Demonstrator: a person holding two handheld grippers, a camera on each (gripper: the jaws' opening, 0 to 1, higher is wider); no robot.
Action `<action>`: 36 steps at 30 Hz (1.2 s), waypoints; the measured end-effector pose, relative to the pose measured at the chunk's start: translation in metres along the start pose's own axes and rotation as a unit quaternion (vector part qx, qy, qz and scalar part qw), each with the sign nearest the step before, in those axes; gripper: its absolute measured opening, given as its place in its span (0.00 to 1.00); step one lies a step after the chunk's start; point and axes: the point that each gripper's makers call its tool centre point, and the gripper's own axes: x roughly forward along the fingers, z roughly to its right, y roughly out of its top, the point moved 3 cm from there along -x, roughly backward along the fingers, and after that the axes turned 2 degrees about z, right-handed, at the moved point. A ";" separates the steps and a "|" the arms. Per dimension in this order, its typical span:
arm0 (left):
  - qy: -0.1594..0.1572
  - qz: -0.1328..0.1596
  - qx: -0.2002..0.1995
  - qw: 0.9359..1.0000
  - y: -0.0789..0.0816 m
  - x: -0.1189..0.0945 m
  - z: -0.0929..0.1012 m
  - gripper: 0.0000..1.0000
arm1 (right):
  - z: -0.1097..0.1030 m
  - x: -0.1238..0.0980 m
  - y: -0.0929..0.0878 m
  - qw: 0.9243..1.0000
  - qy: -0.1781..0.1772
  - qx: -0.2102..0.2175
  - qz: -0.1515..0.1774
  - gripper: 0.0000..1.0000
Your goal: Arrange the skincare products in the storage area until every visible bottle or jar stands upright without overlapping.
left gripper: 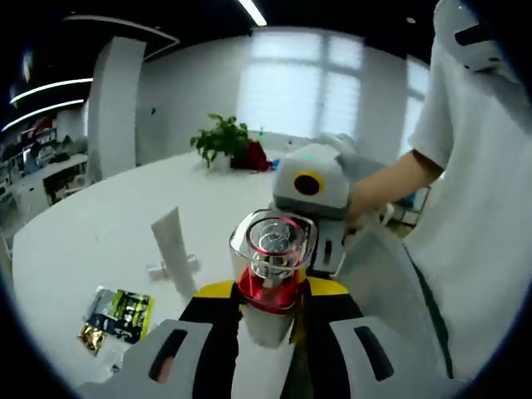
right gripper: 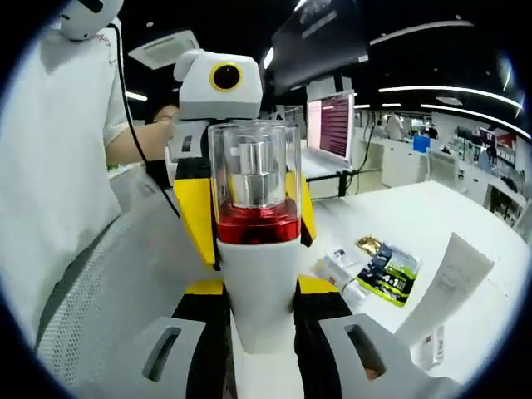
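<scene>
Bottle (right gripper: pixel 256 249): we hold it upright between both grippers, long axis vertical, clear cap up.
Left gripper (left gripper: pixel 268 320): clamped on its white body.
Right gripper (right gripper: pixel 259 320): clamped too, facing the left.
Table (left gripper: pixel 100 224): ahead, below the bottle.

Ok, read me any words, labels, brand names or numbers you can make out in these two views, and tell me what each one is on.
No text can be read.
Dark and yellow sachet: print too small to read.
White tube: faint marks, blurred.
Monitor: lines of text, too small.
Red and clear bottle, held between both grippers: no label seen.
</scene>
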 end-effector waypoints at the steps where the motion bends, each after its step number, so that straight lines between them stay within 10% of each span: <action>1: -0.001 -0.004 0.001 1.000 -0.004 0.002 -0.002 0.25 | 0.001 0.002 -0.004 1.000 0.000 -0.001 -0.004 0.28; 17: -0.010 -0.058 -0.005 0.998 -0.060 0.032 -0.021 0.25 | 0.017 0.024 -0.069 0.998 -0.015 0.002 -0.064 0.28; 36: -0.007 -0.066 0.016 0.998 -0.069 0.042 -0.023 0.25 | 0.021 0.025 -0.083 0.996 -0.018 -0.018 -0.081 0.28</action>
